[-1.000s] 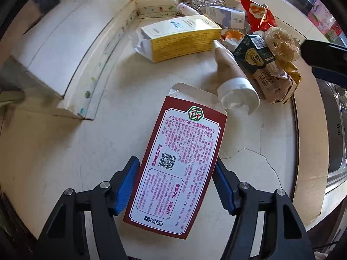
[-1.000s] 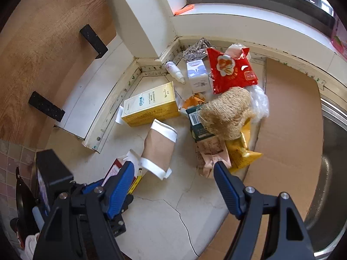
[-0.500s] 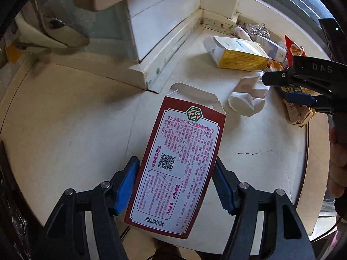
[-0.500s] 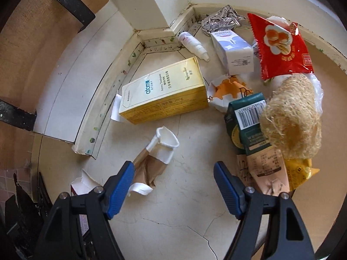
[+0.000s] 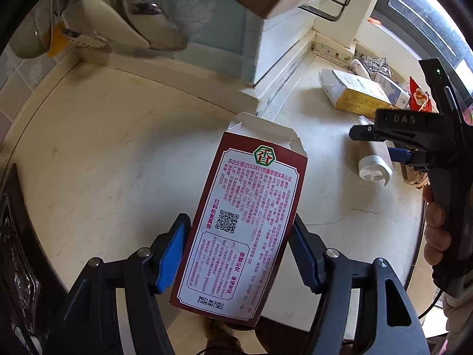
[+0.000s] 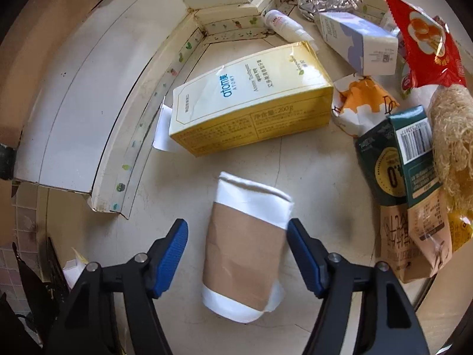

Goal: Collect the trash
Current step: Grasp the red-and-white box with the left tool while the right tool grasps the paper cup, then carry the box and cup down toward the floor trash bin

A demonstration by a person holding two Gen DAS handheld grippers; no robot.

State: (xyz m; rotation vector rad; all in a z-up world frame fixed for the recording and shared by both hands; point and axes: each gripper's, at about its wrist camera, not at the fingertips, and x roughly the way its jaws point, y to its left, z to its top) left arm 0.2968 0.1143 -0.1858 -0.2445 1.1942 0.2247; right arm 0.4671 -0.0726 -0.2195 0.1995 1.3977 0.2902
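Note:
My left gripper is shut on a flattened dark red carton with white printed panel and holds it above the cream countertop. My right gripper is open, its blue pads on either side of a crushed brown-and-white paper cup lying on the counter. The right pad touches the cup's edge; the left pad stands apart from it. The right gripper and the cup also show in the left wrist view at the right.
Behind the cup lie a yellow toothpaste box, a white-blue carton, a small white bottle, crumpled foil, a red snack bag, an orange wrapper, a green carton and a loofah. A raised white ledge runs along the left.
My left gripper has lifted and pulled back to the left with the red carton. My right gripper has moved down and forward until the paper cup lies between its open pads.

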